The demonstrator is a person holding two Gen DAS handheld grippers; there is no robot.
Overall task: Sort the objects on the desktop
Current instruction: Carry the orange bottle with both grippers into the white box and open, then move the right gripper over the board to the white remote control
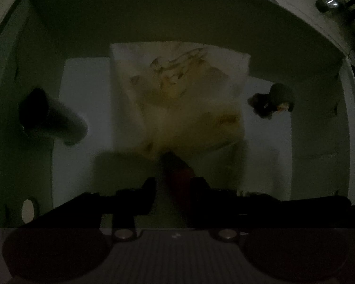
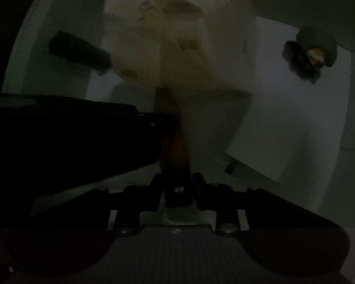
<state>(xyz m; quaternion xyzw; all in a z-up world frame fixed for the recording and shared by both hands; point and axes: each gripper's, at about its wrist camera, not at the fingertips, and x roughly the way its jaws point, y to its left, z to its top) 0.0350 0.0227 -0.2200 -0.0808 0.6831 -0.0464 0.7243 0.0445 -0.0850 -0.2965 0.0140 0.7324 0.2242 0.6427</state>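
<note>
Notebook (image 1: 177, 94), pale, flat, printed cover, blurred; both grippers (image 1: 172, 189) (image 2: 176, 189) narrowly parted around a dark-red strip (image 2: 175, 146), grip unclear.

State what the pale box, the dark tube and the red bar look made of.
Box: probably printed cardboard, matte, with sharp folded edges. Tube: a dark matte cylinder, perhaps plastic or fabric; too dim to tell. Bar: smooth, red shading to black, likely plastic; blur leaves this open.

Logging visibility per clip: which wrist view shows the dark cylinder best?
The left wrist view: the dark cylinder lies whole and unobstructed on the pale surface. In the right wrist view the cylinder is blurrier, its end running up against the cream packet.
</note>
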